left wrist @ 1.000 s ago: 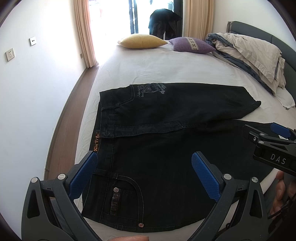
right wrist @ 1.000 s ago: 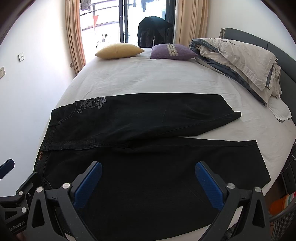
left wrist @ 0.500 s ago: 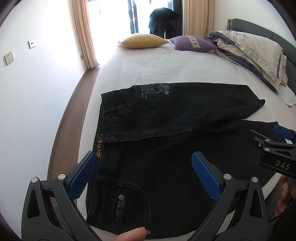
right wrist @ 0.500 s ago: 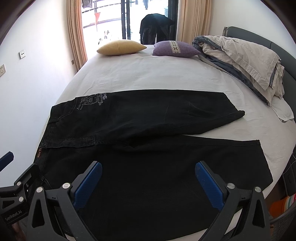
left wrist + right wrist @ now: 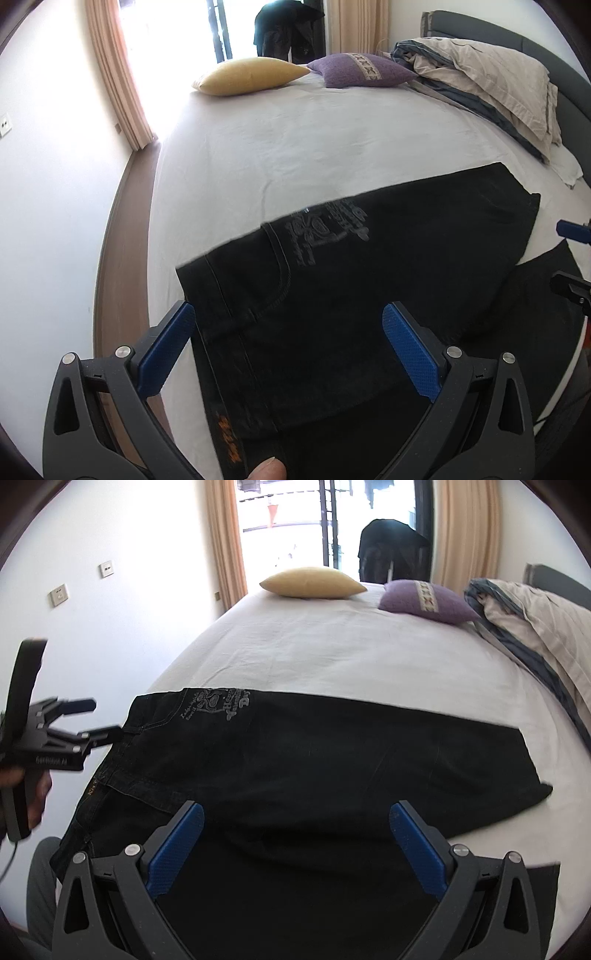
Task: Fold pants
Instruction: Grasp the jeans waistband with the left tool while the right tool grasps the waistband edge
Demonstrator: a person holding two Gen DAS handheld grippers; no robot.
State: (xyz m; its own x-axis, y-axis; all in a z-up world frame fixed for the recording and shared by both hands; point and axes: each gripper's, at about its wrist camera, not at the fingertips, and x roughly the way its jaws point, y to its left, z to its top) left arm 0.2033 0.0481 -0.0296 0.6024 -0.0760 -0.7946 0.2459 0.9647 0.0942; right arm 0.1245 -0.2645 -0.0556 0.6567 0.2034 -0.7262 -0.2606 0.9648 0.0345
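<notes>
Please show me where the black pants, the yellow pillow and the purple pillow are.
black pants (image 5: 332, 760): right wrist view, on the upper leg.
yellow pillow (image 5: 314, 582): right wrist view, its middle.
purple pillow (image 5: 364, 70): left wrist view, its middle.

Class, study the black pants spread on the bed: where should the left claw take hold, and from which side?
Grip the waistband of the pants, coming from the bed's left edge. That thick band lies flat nearest the open left claw.

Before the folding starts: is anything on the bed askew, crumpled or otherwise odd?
The black pants lie spread but not square: the far leg splays away from the near one and its cuff end is slanted. A rumpled duvet is heaped by the headboard, clear of the pants. No damage or spill shows.
</notes>
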